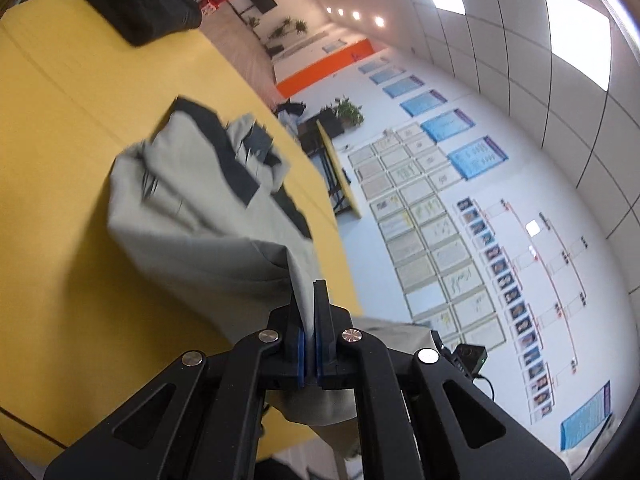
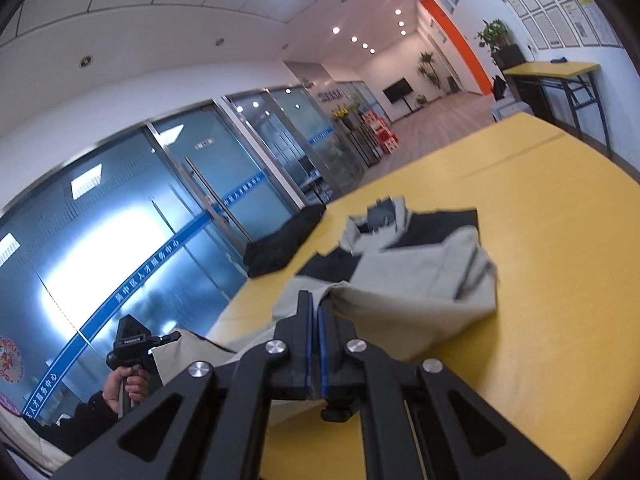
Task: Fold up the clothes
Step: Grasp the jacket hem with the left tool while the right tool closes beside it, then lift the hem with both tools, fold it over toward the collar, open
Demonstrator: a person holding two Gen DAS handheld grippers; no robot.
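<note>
A grey garment with black panels (image 1: 192, 216) lies bunched on the yellow table (image 1: 60, 160). My left gripper (image 1: 307, 300) is shut on its near grey edge, lifted off the table; cloth hangs below the fingers. In the right wrist view the same garment (image 2: 420, 268) lies ahead, and my right gripper (image 2: 314, 312) is shut on another part of its near edge. The left gripper with the hand holding it (image 2: 130, 344) shows at the lower left of that view.
A folded black garment (image 1: 140, 4) sits at the table's far corner; it also shows in the right wrist view (image 2: 280, 244). The table edge (image 1: 320, 184) runs close beside the grey garment. A second yellow table (image 2: 552, 70) stands by the wall.
</note>
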